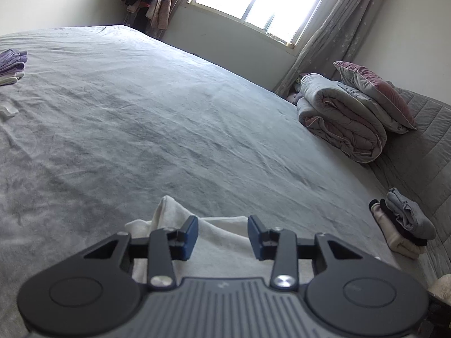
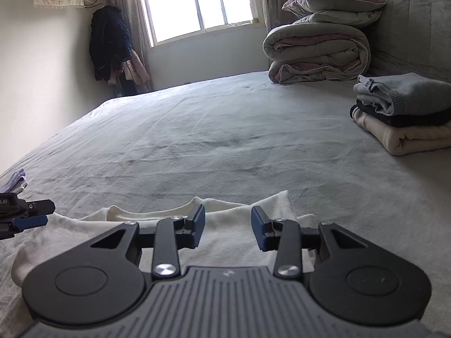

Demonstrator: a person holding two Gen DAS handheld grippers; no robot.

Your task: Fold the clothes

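Jaws apart on left gripper (image 1: 222, 238) and right gripper (image 2: 227, 232), nothing clamped; pinch cream top's (image 2: 231, 217) probably-shoulder corners evenly, fold toward hem.

On the grey bed (image 2: 225, 129) lies 1 white garment (image 2: 225, 225), spread flat. There are 2 grippers: the right gripper (image 2: 227, 229) and the left gripper (image 1: 222, 236), each with 2 blue fingertips (image 2: 200, 226). Near the headboard stands 1 stack of folded clothes (image 2: 403, 115) with 3 pieces in it: 1 grey, 1 black, 1 cream. There is 1 rolled quilt (image 2: 315, 53) carrying 2 pillows (image 2: 332, 0). At the far left lies 1 small purple pile (image 1: 12, 62). The room has 1 window (image 2: 197, 2).
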